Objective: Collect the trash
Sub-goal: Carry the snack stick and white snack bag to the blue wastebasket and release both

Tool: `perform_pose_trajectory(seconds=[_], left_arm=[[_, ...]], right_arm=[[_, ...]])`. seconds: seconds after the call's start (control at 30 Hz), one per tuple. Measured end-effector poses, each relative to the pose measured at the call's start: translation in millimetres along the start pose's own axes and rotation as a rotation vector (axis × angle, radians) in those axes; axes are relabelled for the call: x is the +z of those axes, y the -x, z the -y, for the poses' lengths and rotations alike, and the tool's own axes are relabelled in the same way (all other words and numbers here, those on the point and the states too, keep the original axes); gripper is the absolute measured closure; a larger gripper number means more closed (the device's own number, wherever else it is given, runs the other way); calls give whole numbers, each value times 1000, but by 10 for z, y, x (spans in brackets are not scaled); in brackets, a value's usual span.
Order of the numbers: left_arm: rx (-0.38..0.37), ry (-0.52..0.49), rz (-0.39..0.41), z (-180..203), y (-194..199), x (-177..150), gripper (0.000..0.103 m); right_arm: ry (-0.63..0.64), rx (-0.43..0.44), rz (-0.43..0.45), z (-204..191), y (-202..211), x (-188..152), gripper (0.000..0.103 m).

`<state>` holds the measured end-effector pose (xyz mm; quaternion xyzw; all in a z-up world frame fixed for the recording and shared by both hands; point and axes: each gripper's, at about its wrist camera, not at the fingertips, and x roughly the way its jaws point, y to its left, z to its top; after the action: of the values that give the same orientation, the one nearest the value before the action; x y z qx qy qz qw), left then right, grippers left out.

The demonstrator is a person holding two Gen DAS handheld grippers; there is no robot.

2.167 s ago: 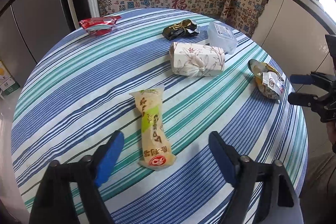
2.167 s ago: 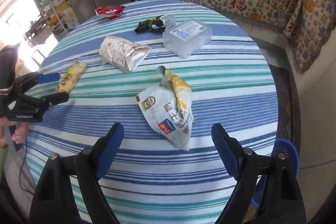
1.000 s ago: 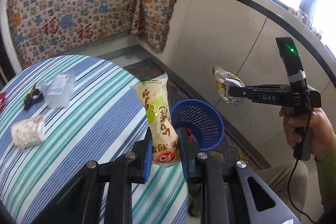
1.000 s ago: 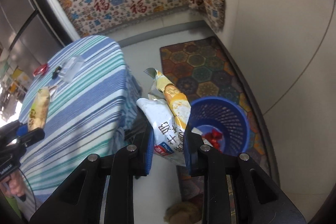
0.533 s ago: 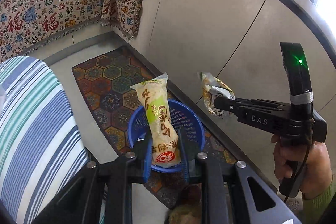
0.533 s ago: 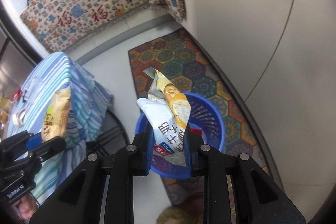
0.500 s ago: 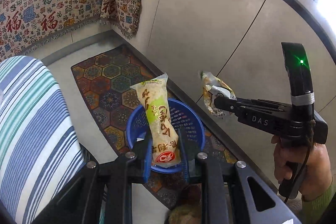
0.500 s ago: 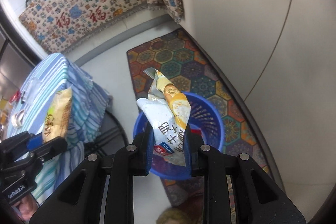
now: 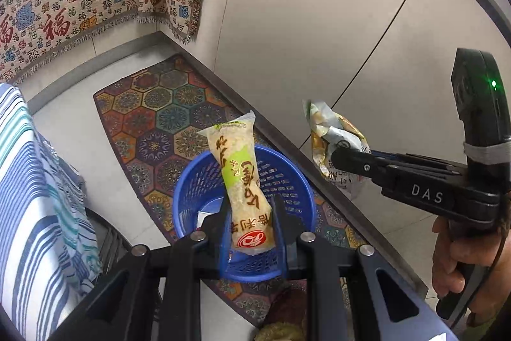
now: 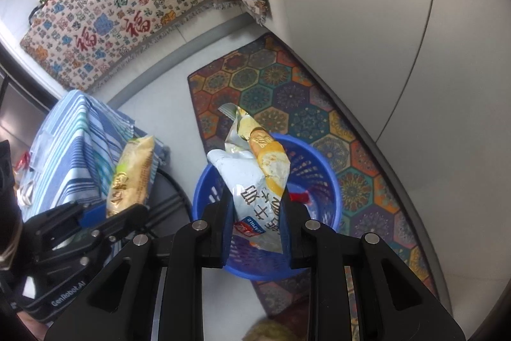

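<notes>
The basket (image 9: pixel 289 171) stands on the floor mat (image 9: pixel 153 123), just beside the cabinet front (image 9: pixel 319 21). The draped table (image 9: pixel 28 181) lies to its left. 2 wrappers hang above the basket: the long packet (image 9: pixel 241 178) and the crumpled bag (image 10: pixel 258 178). Something, apparently litter, lies in the basket.

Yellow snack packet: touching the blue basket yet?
Cannot tell. In the left wrist view the yellow snack packet, clamped in the left gripper, overlaps the blue basket.

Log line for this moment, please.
phase: over bin | left gripper: shut on yellow snack pack | right gripper: shut on white wrapper | blue basket: below both
</notes>
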<state>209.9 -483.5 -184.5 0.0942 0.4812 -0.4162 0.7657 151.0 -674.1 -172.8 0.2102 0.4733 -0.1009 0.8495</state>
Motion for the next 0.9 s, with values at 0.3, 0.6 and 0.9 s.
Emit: perform_pose_trajectory(seconds=[0.3, 0.6, 0.9], left_arm=[[-15, -6, -13, 44, -227, 72, 80], [5, 36, -36, -21, -463, 125, 47], [27, 23, 41, -25, 127, 5, 47]], right_arm=[[-33, 1, 3, 97, -24, 30, 78], [-78, -7, 30, 179, 11, 72, 41], [-81, -51, 105, 170, 184, 82, 30]])
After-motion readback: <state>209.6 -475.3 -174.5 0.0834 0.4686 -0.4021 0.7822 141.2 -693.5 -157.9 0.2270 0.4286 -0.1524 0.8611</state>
